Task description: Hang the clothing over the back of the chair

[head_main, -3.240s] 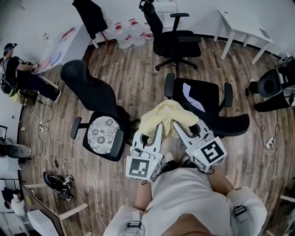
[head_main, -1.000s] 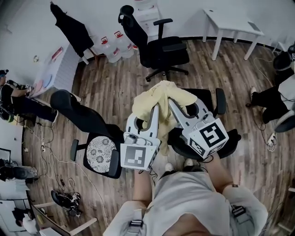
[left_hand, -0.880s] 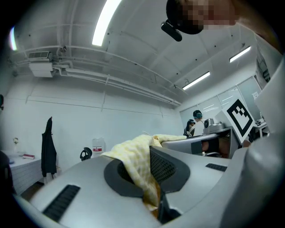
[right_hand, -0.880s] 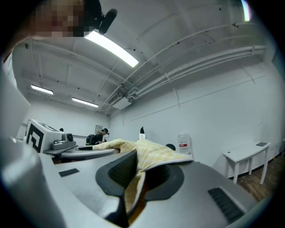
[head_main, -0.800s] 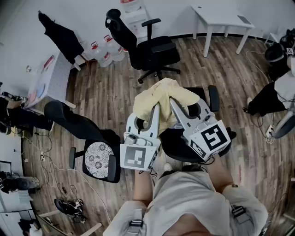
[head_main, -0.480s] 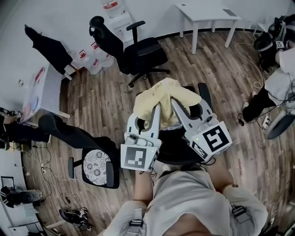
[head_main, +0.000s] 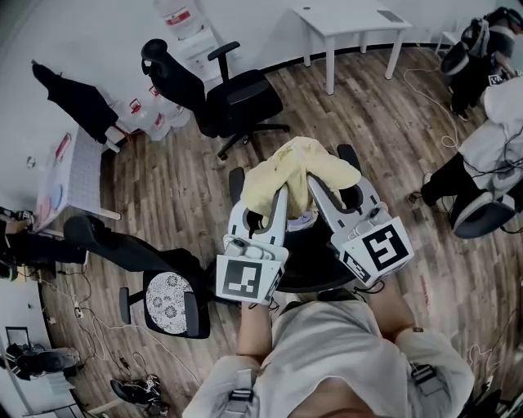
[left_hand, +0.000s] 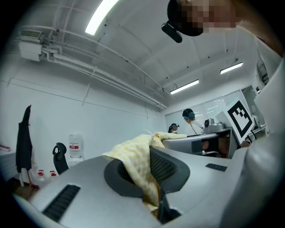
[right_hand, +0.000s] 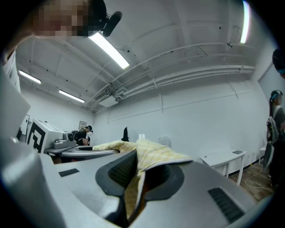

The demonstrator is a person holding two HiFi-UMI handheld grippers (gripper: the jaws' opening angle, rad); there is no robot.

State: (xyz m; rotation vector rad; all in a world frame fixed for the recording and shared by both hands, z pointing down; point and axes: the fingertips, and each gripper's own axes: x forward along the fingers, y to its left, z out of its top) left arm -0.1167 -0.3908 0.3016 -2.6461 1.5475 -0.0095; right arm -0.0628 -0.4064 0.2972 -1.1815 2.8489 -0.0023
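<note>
A pale yellow piece of clothing hangs bunched between my two grippers, held up above a black office chair whose armrests show on either side of it. My left gripper is shut on the cloth's left part, and the fabric drapes over and down between its jaws. My right gripper is shut on the right part, with the cloth pinched between its jaws. Both grippers point level. The chair's back is hidden under the cloth and grippers.
Another black office chair stands ahead, and a chair with a patterned cushion is at the lower left. A white table is by the far wall. Water bottles and a dark jacket are on the left. A seated person is at the right.
Both grippers have carried the cloth together across the room. The armrest chair now lies right beneath them, and the room has slid past. The grips are unchanged.
</note>
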